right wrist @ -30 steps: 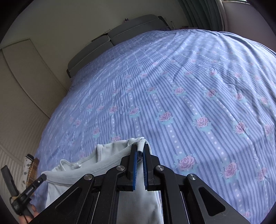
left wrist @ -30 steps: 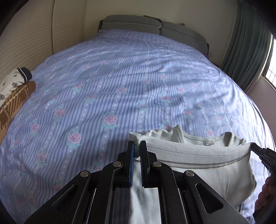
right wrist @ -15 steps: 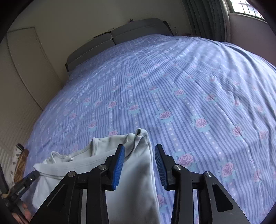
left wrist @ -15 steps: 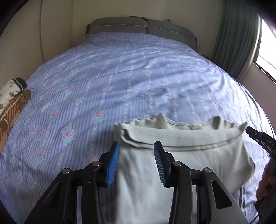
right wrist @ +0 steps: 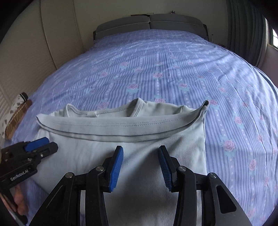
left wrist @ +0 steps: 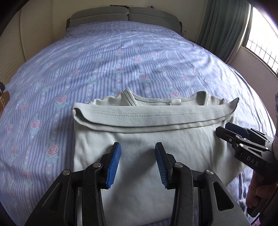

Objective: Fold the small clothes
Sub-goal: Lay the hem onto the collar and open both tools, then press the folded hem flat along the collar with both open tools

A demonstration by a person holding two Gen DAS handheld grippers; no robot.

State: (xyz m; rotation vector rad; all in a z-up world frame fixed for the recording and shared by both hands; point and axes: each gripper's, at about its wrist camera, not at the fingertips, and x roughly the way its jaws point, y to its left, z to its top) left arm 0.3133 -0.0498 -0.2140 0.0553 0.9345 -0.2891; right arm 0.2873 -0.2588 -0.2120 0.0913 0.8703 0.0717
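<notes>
1. Having let go of the pale green shirt (left wrist: pixel 139 139) since a second ago: both claws, clamped on its folded hem back then, now standing parted and drawn back toward the near side of the garment.
2. Hovering over the shirt's near half: left claw (left wrist: pixel 137 163), blue pads partly apart, nothing pinched between them, only cloth lying below the gap.
3. Hovering likewise just to the right: right claw (right wrist: pixel 140 165), blue pads at a similar middling spread, gripping nothing.
4. Showing at the right edge of the left wrist view: right claw (left wrist: pixel 231 129) again, side-on, above the shirt's right edge, with fingers of the person's right hand (left wrist: pixel 257 198) wrapped round its handle.
5. Showing at the left edge of the right wrist view: left claw (right wrist: pixel 41 146), side-on, above the shirt's left edge, with the person's left hand (right wrist: pixel 19 201) underneath.
6. Lying flat on the bed (left wrist: pixel 121 57), near its foot: the shirt, folded in half, hem brought up to sit just short of the neckline, stitched hem band running across, collar and white label peeking out beyond it.
7. Covering the bed: blue striped sheet with pink roses, grey headboard (left wrist: pixel 128 15) at the far end.
8. Sitting at the bed's left edge, well apart from the shirt: small pile of other clothes (right wrist: pixel 15 114), one brown plaid, one cream with a print.
9. Hanging at the far right beside a window: green curtain (left wrist: pixel 220 29).
</notes>
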